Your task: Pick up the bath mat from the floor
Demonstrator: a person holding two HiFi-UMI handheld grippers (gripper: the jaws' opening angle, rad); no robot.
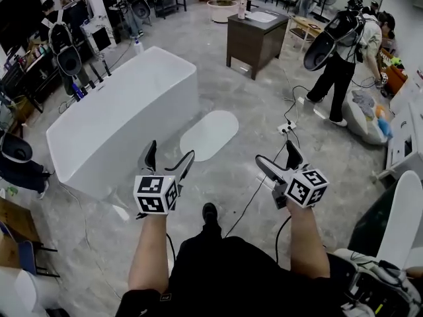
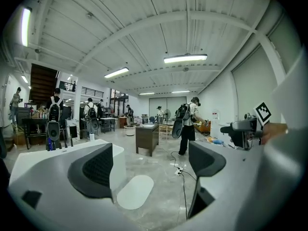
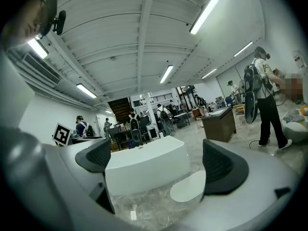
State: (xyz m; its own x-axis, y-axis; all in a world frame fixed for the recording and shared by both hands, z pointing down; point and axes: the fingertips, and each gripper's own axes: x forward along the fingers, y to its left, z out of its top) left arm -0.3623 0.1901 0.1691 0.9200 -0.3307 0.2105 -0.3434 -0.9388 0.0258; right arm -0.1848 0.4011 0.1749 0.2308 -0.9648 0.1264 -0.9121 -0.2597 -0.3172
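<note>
A white oval bath mat lies flat on the grey floor beside the white bathtub. It also shows in the left gripper view as the bath mat and in the right gripper view as the bath mat. My left gripper hangs open, held above the floor short of the mat's near end. My right gripper is open too, off to the mat's right. Neither holds anything. In their own views the left gripper and right gripper stand with jaws wide apart.
A black cable runs across the floor from a power strip toward my feet. A dark cabinet stands beyond the mat. A person with a backpack stands at the right, others at the back left.
</note>
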